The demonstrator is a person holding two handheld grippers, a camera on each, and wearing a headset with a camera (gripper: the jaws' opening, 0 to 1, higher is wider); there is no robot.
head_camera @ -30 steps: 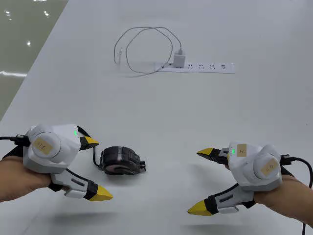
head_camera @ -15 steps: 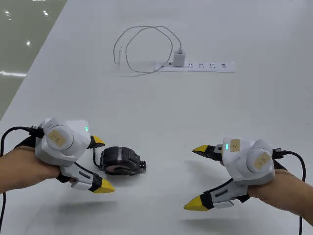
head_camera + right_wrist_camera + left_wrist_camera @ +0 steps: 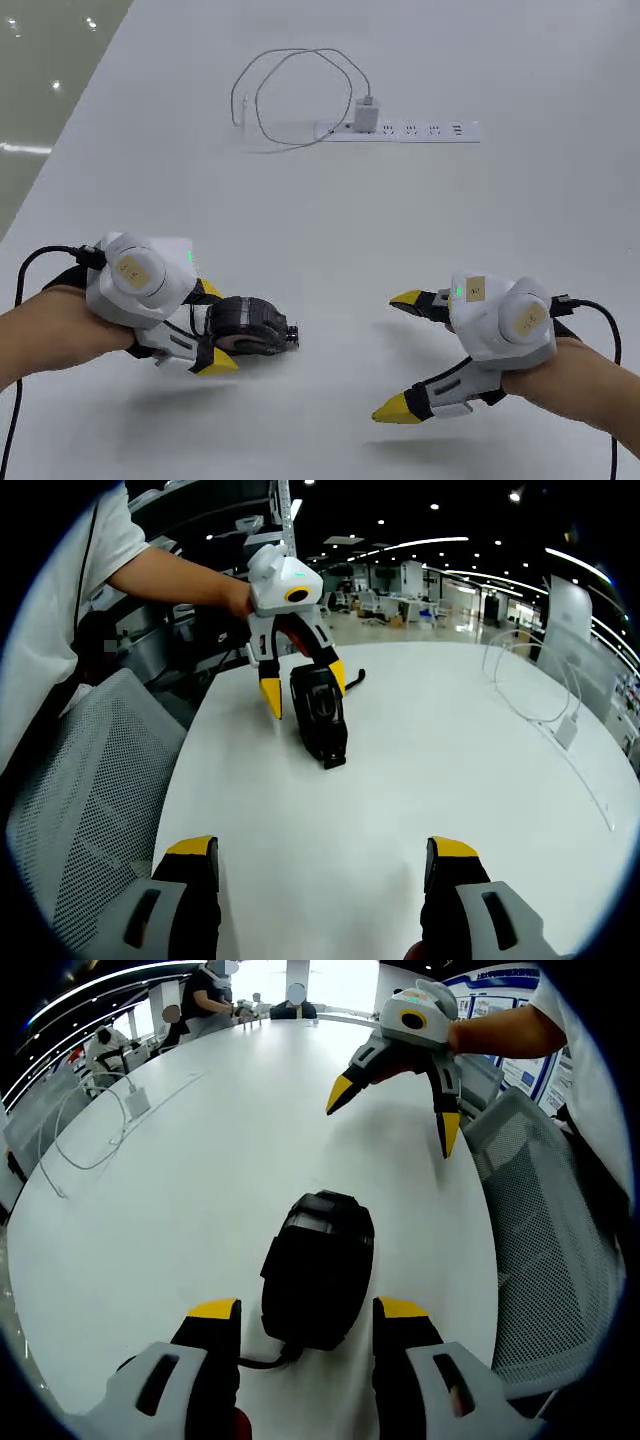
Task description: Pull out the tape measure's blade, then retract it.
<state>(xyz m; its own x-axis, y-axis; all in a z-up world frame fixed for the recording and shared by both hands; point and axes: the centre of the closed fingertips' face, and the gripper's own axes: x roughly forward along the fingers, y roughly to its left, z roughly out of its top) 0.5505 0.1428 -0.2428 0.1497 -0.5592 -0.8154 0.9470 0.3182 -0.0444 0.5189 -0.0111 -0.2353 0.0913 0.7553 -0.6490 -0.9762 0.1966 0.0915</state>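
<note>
Left hand-held gripper (image 3: 213, 326) sits low over the near-left part of the white counter (image 3: 330, 220), held in a hand. Its jaws are spread apart, yellow tips on either side of the tape measure (image 3: 245, 325). In the left gripper view the black case lies between the two tips with a thin gap on each side; contact cannot be told.

The tape measure lies on its side on the counter, its blade end pointing right, toward the other gripper. No blade is drawn out. A thin black strap loops from its rear end, between the left jaws.

Far back, around mid-counter: a white cable (image 3: 290, 90) in loose loops, a white charger (image 3: 366, 117) plugged into a white power strip (image 3: 420, 132), all well apart from the tape measure.

Right hand-held gripper (image 3: 398, 354) is at near right, also in a hand, tips aimed left at the tape measure. Its jaws are wide apart with nothing between them, well apart from the case.
</note>
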